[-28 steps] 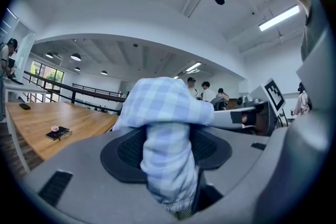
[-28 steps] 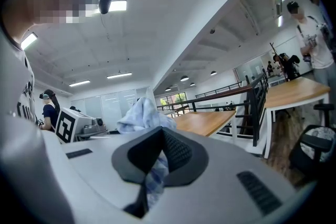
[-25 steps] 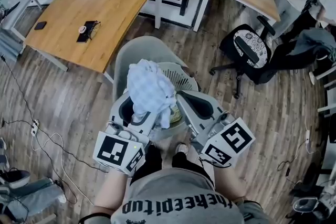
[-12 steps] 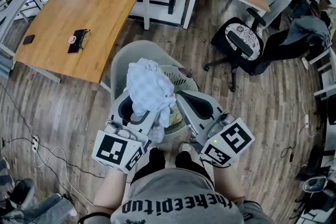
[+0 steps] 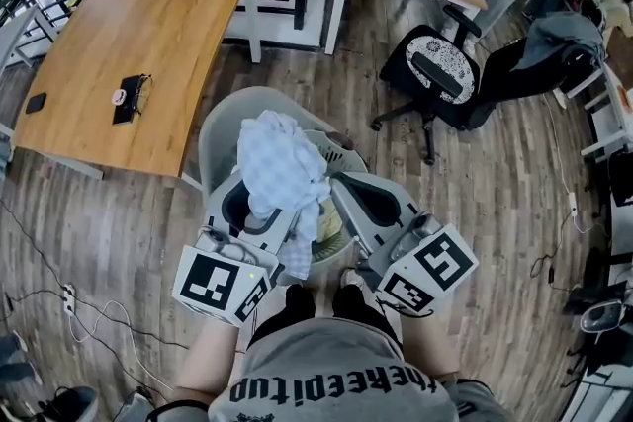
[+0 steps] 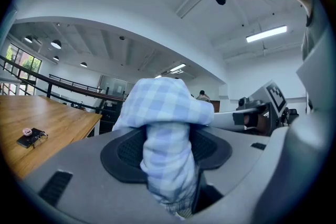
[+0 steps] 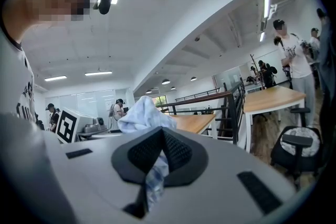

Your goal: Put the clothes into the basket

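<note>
A light blue checked cloth (image 5: pixel 282 165) hangs bunched between my two grippers, above a white slotted basket (image 5: pixel 344 153) on the wooden floor. My left gripper (image 5: pixel 259 203) is shut on the cloth. In the left gripper view the cloth (image 6: pixel 168 118) fills the space between the pads and mushrooms over the top of the left gripper (image 6: pixel 169 152). My right gripper (image 5: pixel 338 185) is shut on a thin edge of the same cloth. That strip (image 7: pixel 154 178) shows pinched in the right gripper (image 7: pixel 159 157), with the rest of the cloth (image 7: pixel 142 115) beyond it.
A grey rounded chair (image 5: pixel 242 114) stands right behind the basket. A wooden table (image 5: pixel 129 25) with a phone and small items is at the left, and a black office chair (image 5: pixel 435 74) at the right. Cables (image 5: pixel 59 296) lie on the floor at lower left.
The table and office chair have drifted left in the head view as the person turns. Both grippers keep their hold on the cloth above the basket.
</note>
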The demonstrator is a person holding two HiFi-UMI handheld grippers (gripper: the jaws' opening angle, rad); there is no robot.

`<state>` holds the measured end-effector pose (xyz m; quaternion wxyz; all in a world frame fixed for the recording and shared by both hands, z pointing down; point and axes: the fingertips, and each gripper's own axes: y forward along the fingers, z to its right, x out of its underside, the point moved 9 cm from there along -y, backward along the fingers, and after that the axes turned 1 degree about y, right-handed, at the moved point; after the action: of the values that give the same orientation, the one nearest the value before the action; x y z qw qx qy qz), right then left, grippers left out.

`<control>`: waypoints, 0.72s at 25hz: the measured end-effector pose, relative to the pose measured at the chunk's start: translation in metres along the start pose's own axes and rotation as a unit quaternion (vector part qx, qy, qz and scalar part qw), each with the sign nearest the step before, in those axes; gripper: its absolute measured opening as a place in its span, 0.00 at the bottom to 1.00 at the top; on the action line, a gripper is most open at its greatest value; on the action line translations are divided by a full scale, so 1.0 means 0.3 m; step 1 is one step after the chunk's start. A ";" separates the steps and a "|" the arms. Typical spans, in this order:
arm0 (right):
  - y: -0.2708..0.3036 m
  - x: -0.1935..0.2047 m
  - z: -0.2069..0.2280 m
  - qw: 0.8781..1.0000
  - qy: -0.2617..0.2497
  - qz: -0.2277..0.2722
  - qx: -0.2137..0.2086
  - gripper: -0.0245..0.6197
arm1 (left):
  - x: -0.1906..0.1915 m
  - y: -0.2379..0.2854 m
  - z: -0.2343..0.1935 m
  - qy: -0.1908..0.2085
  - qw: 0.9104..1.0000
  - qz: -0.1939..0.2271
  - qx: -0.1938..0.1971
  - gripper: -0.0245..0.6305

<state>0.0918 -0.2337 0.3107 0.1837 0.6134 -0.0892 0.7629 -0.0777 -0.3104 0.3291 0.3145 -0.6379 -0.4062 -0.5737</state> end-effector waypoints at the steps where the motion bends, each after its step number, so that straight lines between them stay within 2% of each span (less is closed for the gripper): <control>1: 0.003 0.000 0.000 1.000 0.000 0.001 0.002 0.05 | 0.000 0.003 -0.005 0.000 1.000 0.000 0.002 0.40; 12: 0.009 0.016 -0.012 1.000 -0.002 0.011 0.017 0.05 | 0.002 0.011 -0.025 0.005 1.000 0.007 0.022 0.40; 18: 0.015 -0.017 -0.013 1.000 -0.006 0.021 0.022 0.05 | -0.034 0.025 -0.033 0.010 0.999 0.014 0.031 0.40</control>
<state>0.0875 -0.2372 0.3053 0.1536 0.6199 -0.0862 0.7647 -0.0760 -0.3241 0.3210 0.3460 -0.6277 -0.4119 -0.5627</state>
